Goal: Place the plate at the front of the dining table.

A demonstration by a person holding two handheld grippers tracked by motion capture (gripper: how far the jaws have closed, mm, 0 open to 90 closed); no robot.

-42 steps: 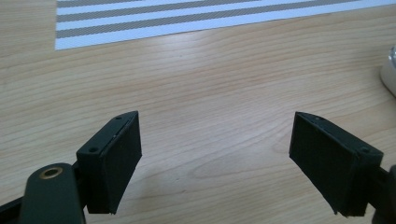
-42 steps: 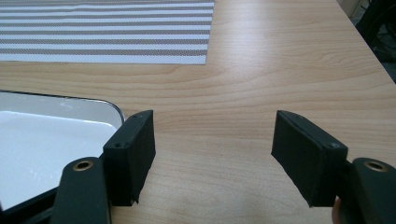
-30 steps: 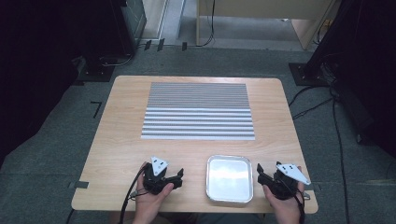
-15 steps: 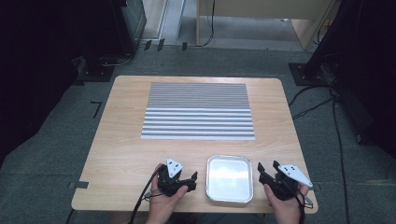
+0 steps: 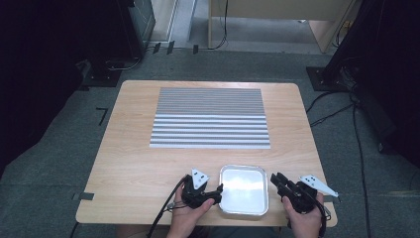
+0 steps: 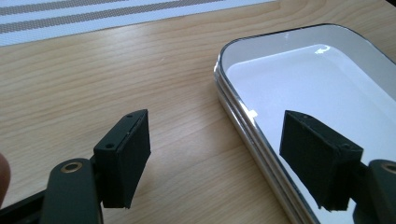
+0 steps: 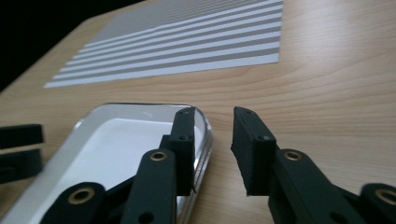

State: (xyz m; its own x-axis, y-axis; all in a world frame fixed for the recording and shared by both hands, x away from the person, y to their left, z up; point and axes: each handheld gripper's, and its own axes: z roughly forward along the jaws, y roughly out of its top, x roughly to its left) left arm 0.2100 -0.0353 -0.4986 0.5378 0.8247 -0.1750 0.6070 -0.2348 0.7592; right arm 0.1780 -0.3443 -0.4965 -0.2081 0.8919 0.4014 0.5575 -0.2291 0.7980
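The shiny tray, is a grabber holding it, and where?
No. Both grippers, left and right, are open, each straddling a side rim of the tray without clamping it.

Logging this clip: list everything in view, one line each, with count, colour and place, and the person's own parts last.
table: 1, light wood, centre of the high view, on grey floor
mat: 1, grey and white stripes, flat on the far half of the table
tray: 1, shiny metal, nothing in it, near edge between the two grippers
cables: several, black, on the floor to the right of the table
hands: 2, at the near edge, each holding a gripper
left gripper: 1, black, open, jaws straddling the tray's left rim
right gripper: 1, black, open, jaws either side of the tray's right rim
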